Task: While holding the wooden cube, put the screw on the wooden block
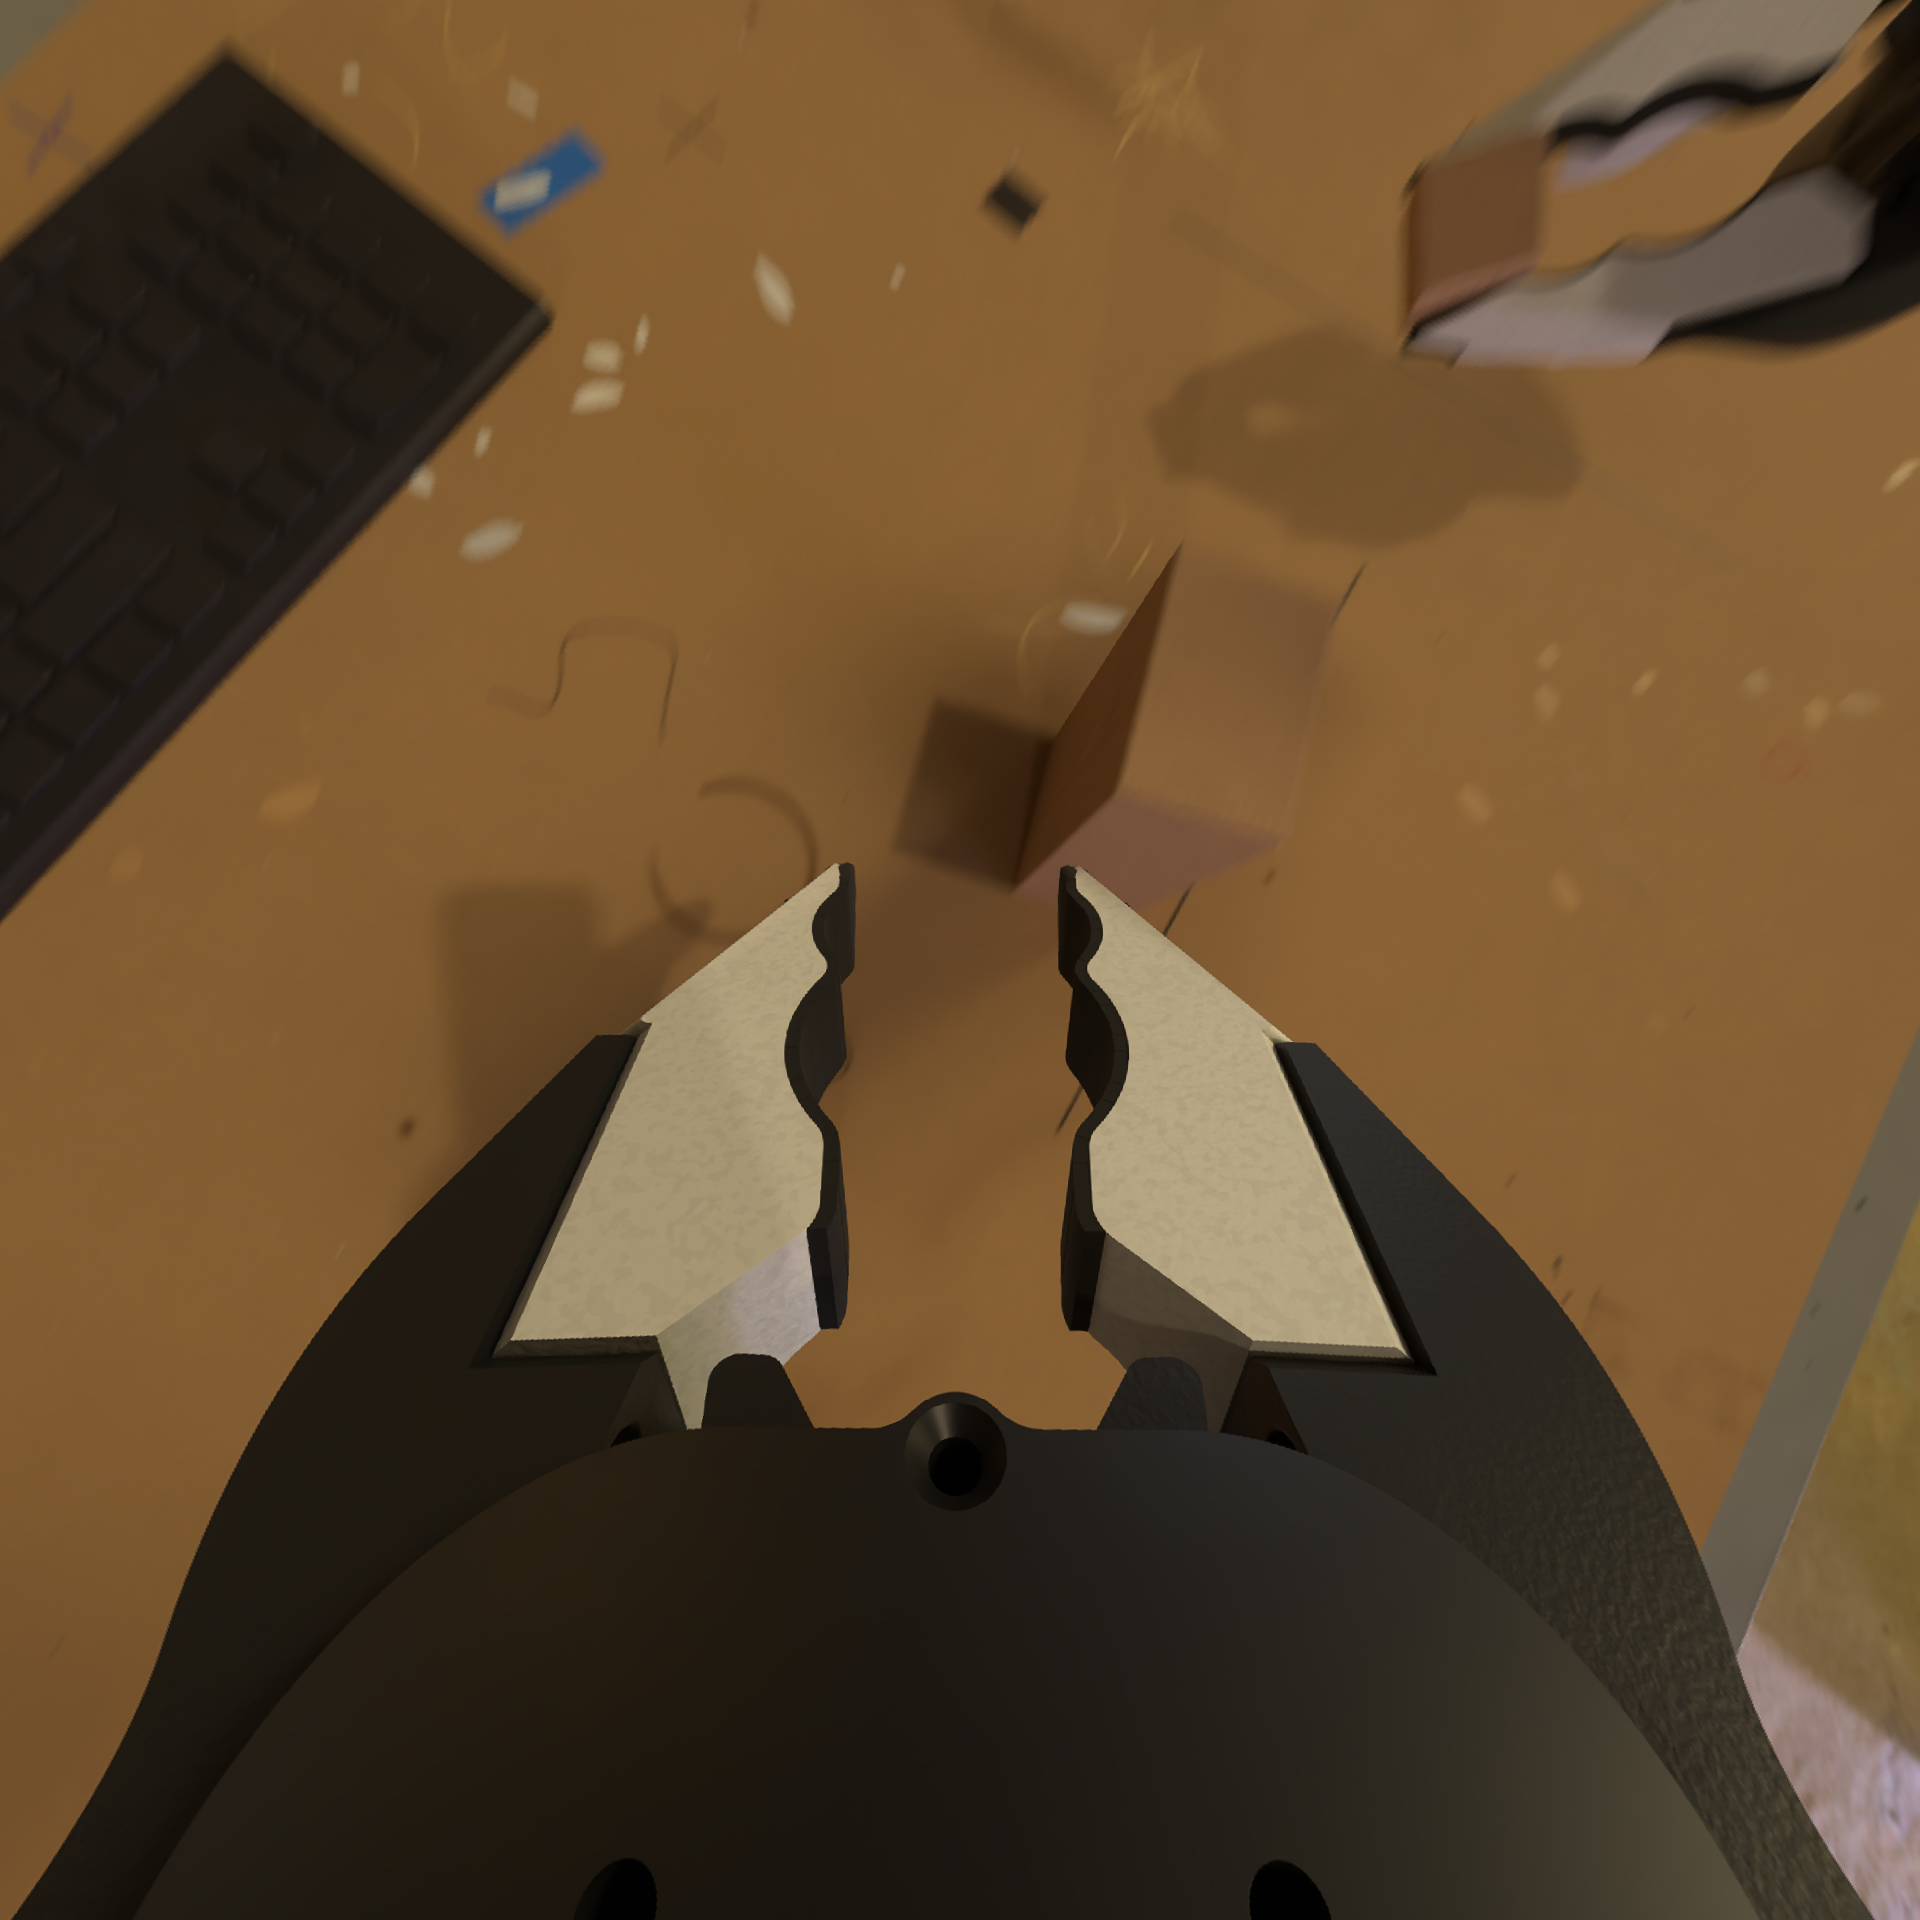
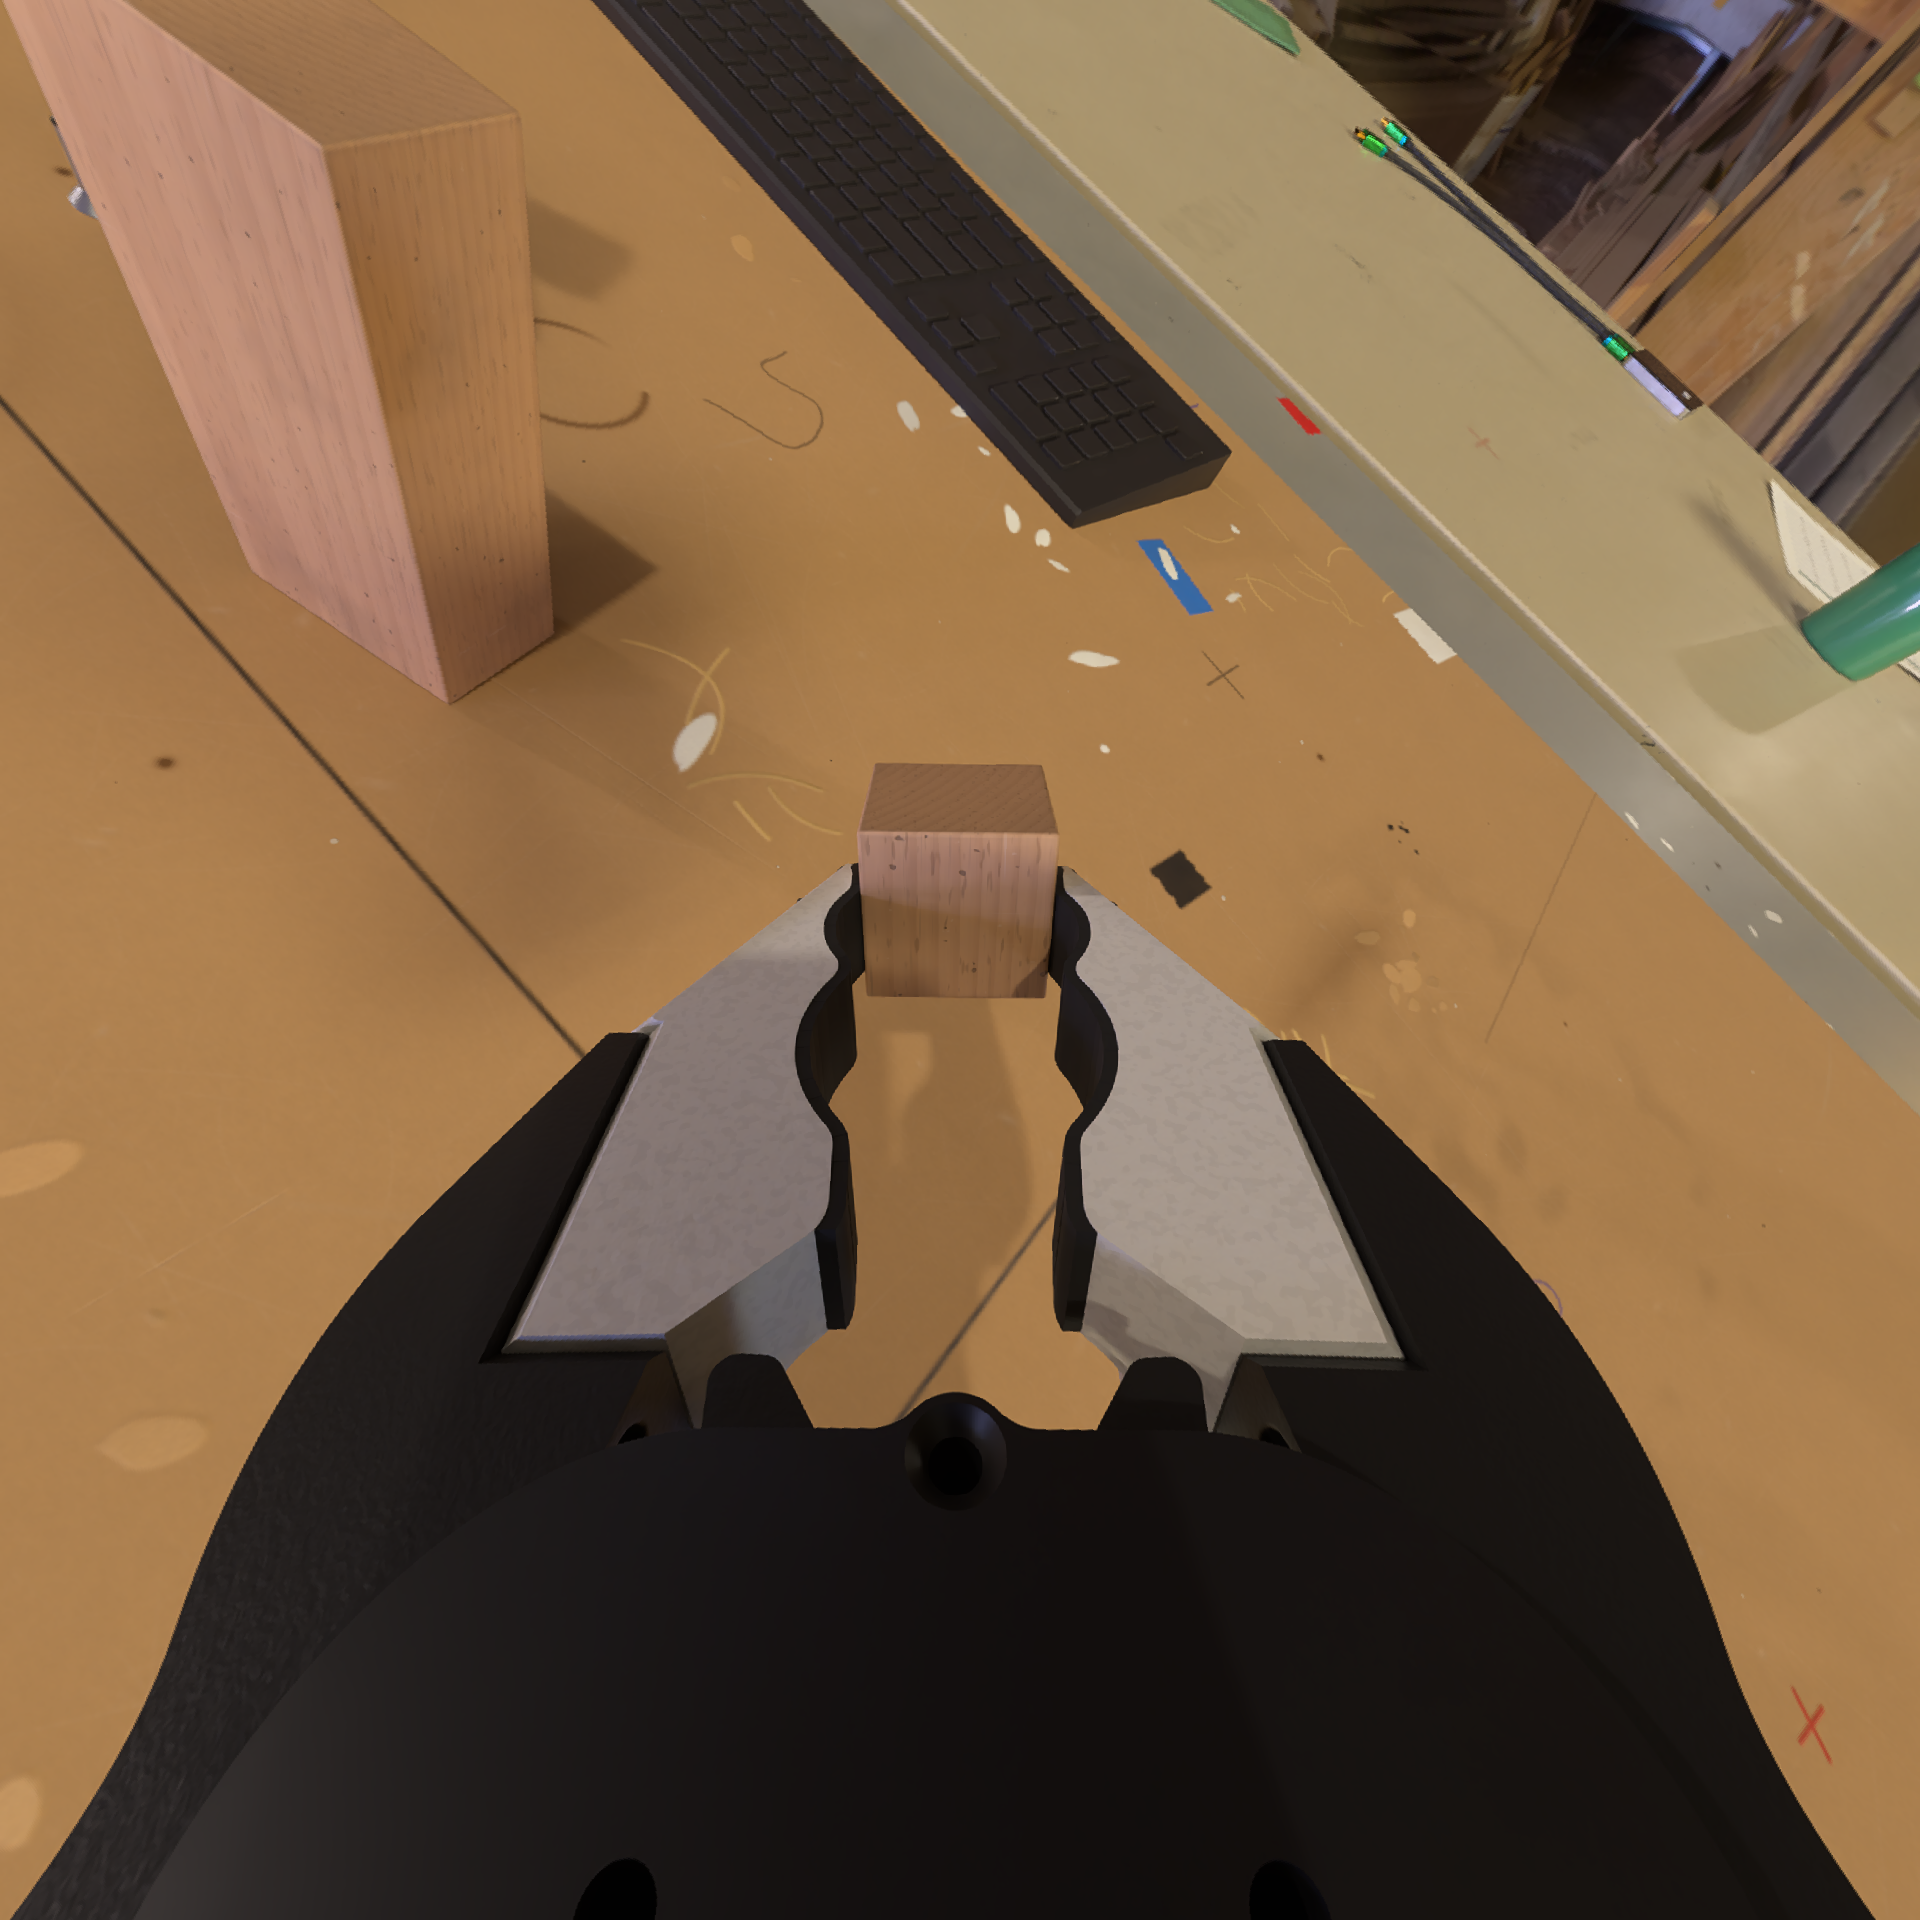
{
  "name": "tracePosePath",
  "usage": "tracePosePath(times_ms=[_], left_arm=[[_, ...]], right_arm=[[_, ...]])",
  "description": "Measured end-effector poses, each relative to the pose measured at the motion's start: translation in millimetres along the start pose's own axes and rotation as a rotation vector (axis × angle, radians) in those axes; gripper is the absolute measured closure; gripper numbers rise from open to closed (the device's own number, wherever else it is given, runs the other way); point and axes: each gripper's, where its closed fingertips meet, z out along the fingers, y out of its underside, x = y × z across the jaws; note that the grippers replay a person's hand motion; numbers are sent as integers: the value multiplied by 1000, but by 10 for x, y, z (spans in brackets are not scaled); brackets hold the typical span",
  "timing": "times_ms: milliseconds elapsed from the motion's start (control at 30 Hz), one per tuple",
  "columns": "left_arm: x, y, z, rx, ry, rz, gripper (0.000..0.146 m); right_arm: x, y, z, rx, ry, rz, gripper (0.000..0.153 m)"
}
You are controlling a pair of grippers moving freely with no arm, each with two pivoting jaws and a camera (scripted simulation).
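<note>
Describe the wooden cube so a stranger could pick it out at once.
Start at the black keyboard along the brown table's far edge, then come toward the right gripper. The wooden cube is clamped between its fingers. Unlike the tall wooden block standing nearby, it is small and equal-sided.

Keyboard: we see a black keyboard (image 2: 914,249) lying flat on the brown worktop (image 2: 312,1039).
Tape: a blue strip (image 2: 1174,575) sits near the keyboard's corner.
Ledge: a green roll (image 2: 1870,618) rests on it.

Wooden cube (image 2: 956,883) between the jaws; wooden block (image 2: 312,312) ahead-left on table (image 2: 312,1039); keyboard (image 2: 935,249) ahead.
</note>
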Motion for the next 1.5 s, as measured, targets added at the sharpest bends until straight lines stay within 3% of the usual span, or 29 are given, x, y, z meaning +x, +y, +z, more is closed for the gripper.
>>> tracePosePath(times_ms=[167, 267, 367, 500, 567, 833, 1000, 1067, 1200, 1333, 1500], left_arm=[[-448, 736, -75, -217, -19, 42, 104], [-332, 811, -108, -161, 182, 72, 108], [-312, 731, -175, -75, 238, 70, 108], [-553, 799, -203, -12, 121, 84, 108], [-688, 1029, -115, -107, 41, 101, 108], [-542, 1586, 363, -377, 39, 375, 106], [-460, 1567, 427, -337, 94, 376, 117], [-505, 1583, 416, -335, 53, 398, 136], [-703, 1522, 275, -318, -85, 329, 138], [-637, 1111, -43, -113, -82, 206, 138], [-212, 475, -254, 21, -89, 209, 138]], right_arm=[[6, -20, -4, 12, 3, 5, 118], [22, 11, 17, 2, 10, 9, 118], [43, 62, 43, -8, 11, 34, 118], [111, 106, 45, -8, 33, 62, 118], [145, 119, 44, -5, 43, 74, 118], [219, 166, 50, -22, 71, 87, 118], [233, 195, 45, -31, 75, 92, 118], [235, 199, 40, -33, 75, 89, 118], [236, 177, 24, -23, 75, 87, 118], [230, 163, 13, -20, 75, 82, 118], [206, 158, 19, -22, 66, 80, 118]])
